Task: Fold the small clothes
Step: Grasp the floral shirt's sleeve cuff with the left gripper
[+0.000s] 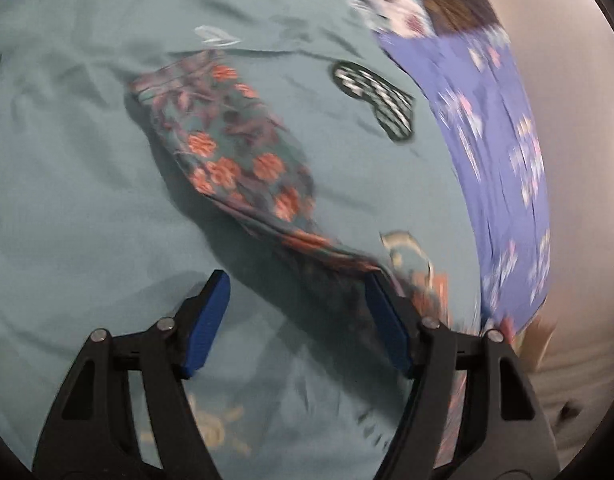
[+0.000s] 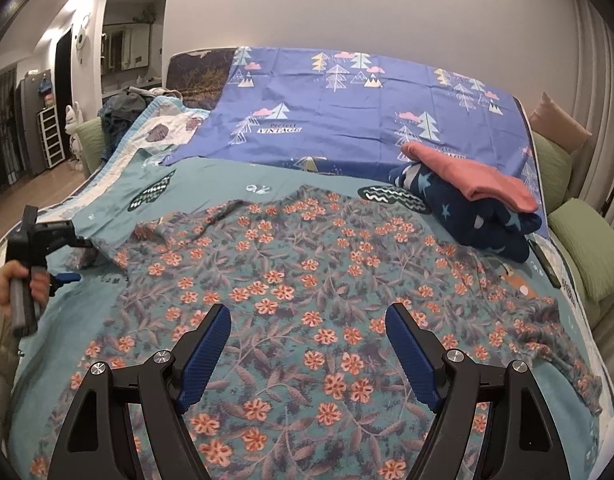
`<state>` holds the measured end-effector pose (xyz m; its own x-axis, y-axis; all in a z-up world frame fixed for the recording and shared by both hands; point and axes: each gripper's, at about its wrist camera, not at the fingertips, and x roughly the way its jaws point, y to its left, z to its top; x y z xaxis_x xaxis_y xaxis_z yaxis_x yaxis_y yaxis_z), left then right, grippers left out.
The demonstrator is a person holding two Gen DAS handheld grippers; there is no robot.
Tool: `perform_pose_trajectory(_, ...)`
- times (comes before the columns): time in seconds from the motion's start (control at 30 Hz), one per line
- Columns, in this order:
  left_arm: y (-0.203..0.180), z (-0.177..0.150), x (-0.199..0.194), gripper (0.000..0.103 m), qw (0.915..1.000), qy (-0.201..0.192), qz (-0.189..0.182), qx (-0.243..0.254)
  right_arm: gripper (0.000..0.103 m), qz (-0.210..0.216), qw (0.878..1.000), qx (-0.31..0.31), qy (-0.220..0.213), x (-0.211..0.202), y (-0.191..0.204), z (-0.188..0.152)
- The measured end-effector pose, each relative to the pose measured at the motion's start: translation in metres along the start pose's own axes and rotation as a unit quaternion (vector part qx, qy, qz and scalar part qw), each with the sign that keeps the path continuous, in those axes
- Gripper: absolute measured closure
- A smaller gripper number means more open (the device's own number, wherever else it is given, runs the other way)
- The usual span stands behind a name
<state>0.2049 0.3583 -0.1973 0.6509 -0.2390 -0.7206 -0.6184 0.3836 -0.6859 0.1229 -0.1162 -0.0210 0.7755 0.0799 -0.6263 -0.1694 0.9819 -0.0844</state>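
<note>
Teal bedspread (image 2: 227, 176) is carrying the whole scene, and at its left edge a person's hand (image 2: 25, 286) is holding the left gripper (image 2: 87, 250) down at the sleeve (image 2: 211, 136) of a floral top (image 2: 307, 280). In the left wrist view, blurred as it is, the blue fingers (image 1: 211, 320) are standing apart, with the sleeve's end reaching toward the right-hand one; whether that pad is touching the cloth I cannot tell, and nothing looks pinched. Across the middle of the bed the floral top is lying spread flat, its other sleeve trailing toward the right edge. Over its lower body the right gripper (image 2: 307, 356) is hovering with its fingers wide and nothing between them. Farther right, beside the top, a dark star-print garment (image 2: 467, 216) and a pink one (image 2: 479, 176) are sitting folded in a pile. By my reading, the first fold is just being set up: next the left fingers need to close on the sleeve and carry it inward over the body, while the right takes hold of the hem or far sleeve.
</note>
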Motion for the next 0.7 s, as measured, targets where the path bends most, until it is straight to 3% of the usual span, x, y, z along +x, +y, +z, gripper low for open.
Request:
perform_pose_trajectory(0.07, 0.008, 0.004, 0.006, 0.049, 0.9989, 0.007, -0.019, -0.043, 0.022, 0.002, 1.000, 0.001, 0.003, 0.003, -0.001, 0.000)
perform_pose_trajectory(0.17, 0.007, 0.004, 0.004, 0.050, 0.9976, 0.007, -0.039, -0.057, 0.022, 0.002, 1.000, -0.002, -0.001, 0.005, -0.001, 0.000)
perform_pose_trajectory(0.27, 0.004, 0.009, -0.004, 0.050, 0.9984, -0.009, -0.021, -0.051, 0.022, 0.001, 1.000, -0.005, 0.000, 0.008, -0.003, 0.000)
perform_pose_trajectory(0.37, 0.011, 0.015, -0.008, 0.048, 0.9965, -0.017, -0.025, -0.078, 0.022, 0.006, 1.000, -0.001, 0.002, 0.010, -0.005, -0.002)
perform_pose_trajectory(0.53, 0.017, 0.026, 0.008, 0.048, 0.9962, -0.014, 0.025, -0.082, 0.022, 0.011, 1.000, 0.004, 0.005, 0.011, -0.006, -0.003)
perform_pose_trajectory(0.6, 0.021, 0.030, 0.014, 0.071, 0.9953, -0.015, 0.014, -0.095, 0.022, 0.011, 1.000, 0.005, 0.004, 0.009, -0.007, -0.003)
perform_pose_trajectory(0.63, 0.020, 0.032, 0.016, 0.095, 0.9954, -0.014, 0.009, -0.094, 0.022, 0.011, 1.000, 0.005, 0.003, 0.008, -0.007, -0.004)
perform_pose_trajectory(0.7, 0.011, 0.033, 0.011, 0.098, 0.9965, -0.032, 0.011, -0.076, 0.022, 0.008, 1.000, 0.001, -0.001, 0.005, -0.008, -0.004)
